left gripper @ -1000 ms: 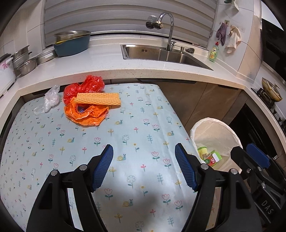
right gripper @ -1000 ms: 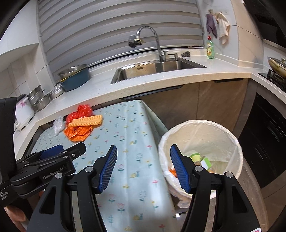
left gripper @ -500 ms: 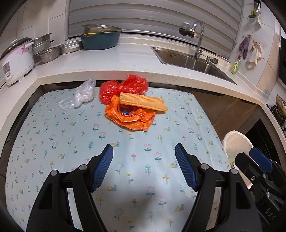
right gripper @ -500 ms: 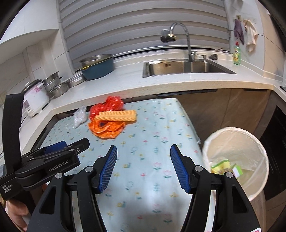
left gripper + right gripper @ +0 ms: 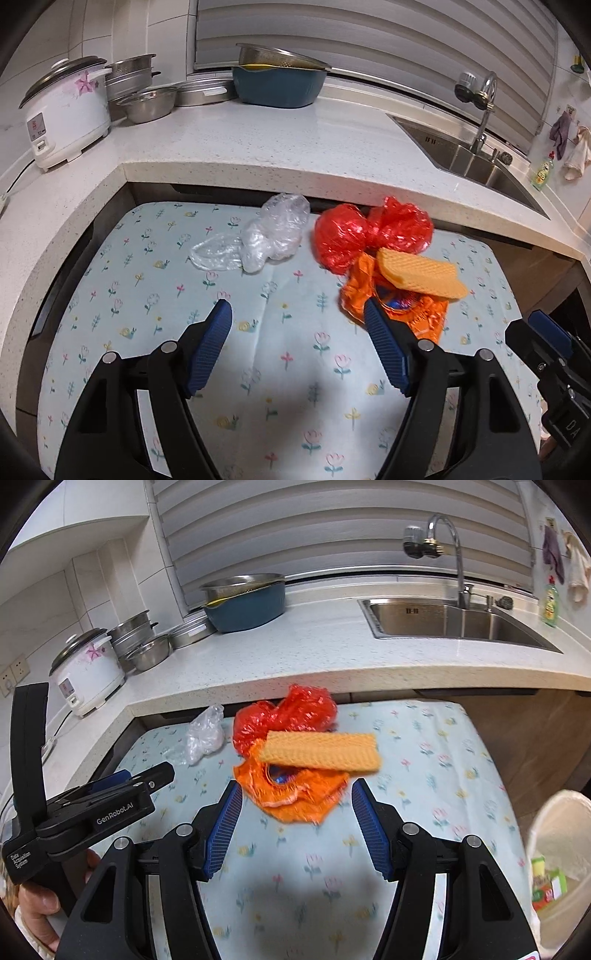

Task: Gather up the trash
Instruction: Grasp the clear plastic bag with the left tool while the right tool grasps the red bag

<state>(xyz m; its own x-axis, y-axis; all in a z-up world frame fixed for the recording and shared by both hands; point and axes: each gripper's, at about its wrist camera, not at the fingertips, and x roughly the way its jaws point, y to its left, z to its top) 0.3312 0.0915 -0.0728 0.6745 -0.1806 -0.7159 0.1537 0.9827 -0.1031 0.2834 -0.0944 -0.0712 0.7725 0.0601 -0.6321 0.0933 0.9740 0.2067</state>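
Left wrist view: my left gripper [image 5: 297,317] hangs over the flowered table [image 5: 110,295], jaws opening and nothing between them. Near the far edge lie a clear plastic bag [image 5: 264,236], a red bag [image 5: 364,230] and, toward the far right corner, a yellow wafer pack [image 5: 421,273] resting on an orange wrapper [image 5: 424,317].

Right wrist view: my right gripper [image 5: 297,794] is parted and empty (the orange wrapper [image 5: 295,794] lies beyond its tips). The trash bin [image 5: 554,812] stands past the table's right edge.

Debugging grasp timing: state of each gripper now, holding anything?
Left gripper: jaws opening, nothing between them, nothing held.
Right gripper: open, empty; orange wrapper lies on the table just ahead, not gripped.
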